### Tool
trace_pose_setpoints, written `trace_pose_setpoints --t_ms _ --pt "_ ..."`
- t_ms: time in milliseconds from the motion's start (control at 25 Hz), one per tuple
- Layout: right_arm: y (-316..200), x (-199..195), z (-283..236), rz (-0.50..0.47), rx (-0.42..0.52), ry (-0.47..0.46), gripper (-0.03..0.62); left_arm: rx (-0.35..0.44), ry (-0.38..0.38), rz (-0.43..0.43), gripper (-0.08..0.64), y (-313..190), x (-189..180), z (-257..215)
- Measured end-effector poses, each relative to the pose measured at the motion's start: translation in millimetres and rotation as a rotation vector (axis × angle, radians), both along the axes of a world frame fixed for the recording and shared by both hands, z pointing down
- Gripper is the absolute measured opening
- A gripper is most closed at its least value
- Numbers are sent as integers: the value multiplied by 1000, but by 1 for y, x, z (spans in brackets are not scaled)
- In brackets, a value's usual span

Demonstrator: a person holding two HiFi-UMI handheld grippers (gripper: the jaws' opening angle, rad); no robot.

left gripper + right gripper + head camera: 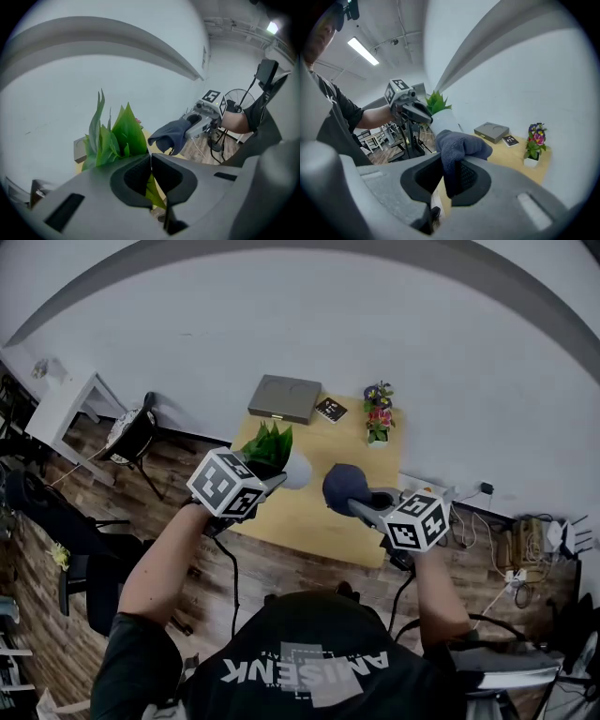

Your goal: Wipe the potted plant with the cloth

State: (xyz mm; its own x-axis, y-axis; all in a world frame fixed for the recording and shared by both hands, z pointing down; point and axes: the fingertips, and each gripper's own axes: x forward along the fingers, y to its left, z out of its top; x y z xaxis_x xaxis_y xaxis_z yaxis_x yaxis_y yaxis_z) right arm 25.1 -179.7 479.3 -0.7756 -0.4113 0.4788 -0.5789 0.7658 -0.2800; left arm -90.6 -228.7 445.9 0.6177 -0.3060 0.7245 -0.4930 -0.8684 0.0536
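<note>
Leaf (153, 190) of one potted plant (119, 136) pinched in left gripper (150, 158), one cloth (461, 143) pinched in right gripper (451, 163).

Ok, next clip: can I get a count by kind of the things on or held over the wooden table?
potted plants: 2 (leafy potted plant, flowering potted plant)
cloth: 1
grey box: 1
black card: 1
Total: 5
</note>
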Motion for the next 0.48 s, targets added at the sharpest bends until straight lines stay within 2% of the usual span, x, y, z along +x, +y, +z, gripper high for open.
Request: trace_pose_setpoints --t_ms 200,400,480 --pt "-11 27 -20 84 44 -29 37 18 -68 21 9 -15 10 23" --pt "-21 50 -30 168 71 -54 37 82 -221 86 14 -29 24 58" --pt "-25 58 -31 201 75 -73 37 99 -246 110 14 -35 33 71"
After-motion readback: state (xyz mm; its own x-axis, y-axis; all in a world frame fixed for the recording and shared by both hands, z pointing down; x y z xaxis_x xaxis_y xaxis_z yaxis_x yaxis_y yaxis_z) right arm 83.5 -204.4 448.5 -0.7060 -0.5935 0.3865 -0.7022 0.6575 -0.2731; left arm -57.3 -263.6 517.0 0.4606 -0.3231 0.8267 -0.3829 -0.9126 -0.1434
